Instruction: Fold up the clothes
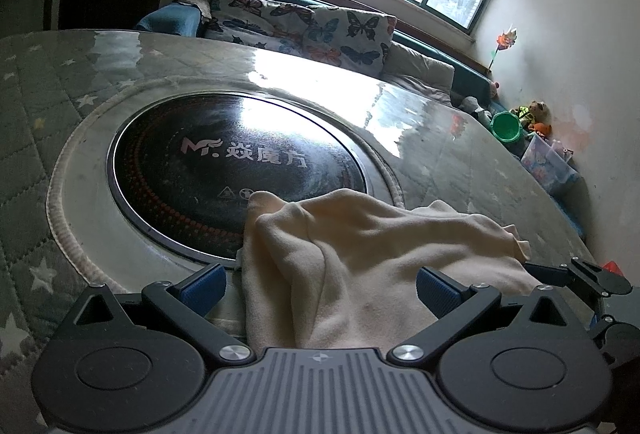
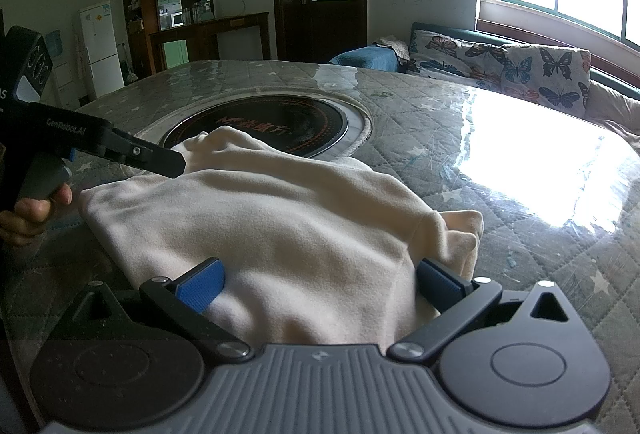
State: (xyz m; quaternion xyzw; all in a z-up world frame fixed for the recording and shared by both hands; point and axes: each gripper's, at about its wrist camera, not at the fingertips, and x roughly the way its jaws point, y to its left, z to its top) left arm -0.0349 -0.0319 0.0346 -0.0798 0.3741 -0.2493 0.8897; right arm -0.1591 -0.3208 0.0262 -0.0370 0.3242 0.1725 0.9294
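Observation:
A cream fleece garment [image 2: 288,218] lies bunched on the round table, its far edge over the black cooktop. It also shows in the left wrist view [image 1: 360,254]. My left gripper [image 1: 320,292] is open, its blue pads wide apart with cloth lying between them. In the right wrist view the left gripper [image 2: 176,164] reaches in from the left to the garment's far left edge. My right gripper [image 2: 320,286] is open, its blue pads on either side of the garment's near edge. The right gripper's tip [image 1: 560,272] shows at the cloth's right end.
The table [image 2: 460,138] has a quilted star-pattern cover under glossy clear plastic. A round black induction cooktop [image 1: 240,174] sits in its centre. A sofa with butterfly cushions [image 2: 520,66] stands behind, under the window. Toys and a green bucket [image 1: 506,128] lie by the right wall.

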